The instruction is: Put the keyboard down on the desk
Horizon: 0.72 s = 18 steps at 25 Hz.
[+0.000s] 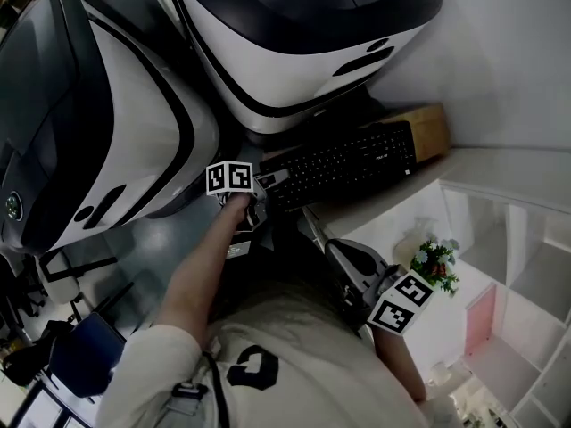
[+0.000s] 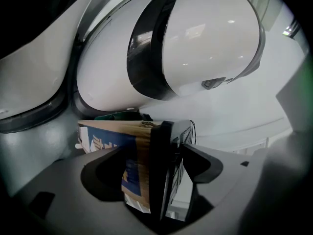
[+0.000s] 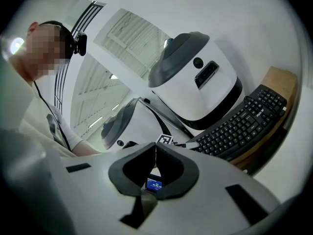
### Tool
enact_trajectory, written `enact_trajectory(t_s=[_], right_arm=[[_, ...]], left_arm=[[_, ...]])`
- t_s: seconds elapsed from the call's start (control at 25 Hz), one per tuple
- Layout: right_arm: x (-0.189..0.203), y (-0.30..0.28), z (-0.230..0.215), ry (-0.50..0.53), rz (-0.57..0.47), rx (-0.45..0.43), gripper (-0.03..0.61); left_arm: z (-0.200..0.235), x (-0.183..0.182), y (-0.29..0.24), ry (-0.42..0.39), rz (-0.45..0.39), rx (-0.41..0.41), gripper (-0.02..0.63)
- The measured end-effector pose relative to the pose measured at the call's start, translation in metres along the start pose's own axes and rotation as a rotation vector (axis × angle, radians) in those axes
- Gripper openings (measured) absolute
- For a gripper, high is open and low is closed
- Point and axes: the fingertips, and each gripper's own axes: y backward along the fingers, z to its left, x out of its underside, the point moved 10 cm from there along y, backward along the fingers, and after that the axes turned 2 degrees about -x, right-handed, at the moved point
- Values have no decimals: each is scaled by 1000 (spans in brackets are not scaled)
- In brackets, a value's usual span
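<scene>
Head view: left gripper (image 1: 260,194) on keyboard (image 1: 343,164)

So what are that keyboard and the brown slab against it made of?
The keyboard looks like matte black plastic, moulded keys with little shine. The brown slab is probably cardboard: dull tan face, blue print on one side.

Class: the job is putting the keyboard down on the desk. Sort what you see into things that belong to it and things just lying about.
Belong: keyboard; left claw, shut on its end; white desk.
Lying about: cardboard box; flowering plant; large white machine; right claw, shut and empty.
</scene>
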Motion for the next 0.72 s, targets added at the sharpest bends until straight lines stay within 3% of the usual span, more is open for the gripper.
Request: enact_trajectory(t_s=[0.16, 0.32, 0.72], right_arm=[[-1, 0, -3, 6, 6, -2, 25], [-2, 0, -5, 11, 8, -4, 25], [2, -5, -8, 17, 20, -3, 25]], left_arm=[[2, -1, 4, -8, 52, 38, 345], [2, -1, 19, 2, 79, 120, 204], [-18, 8, 39, -33, 113, 335, 104]])
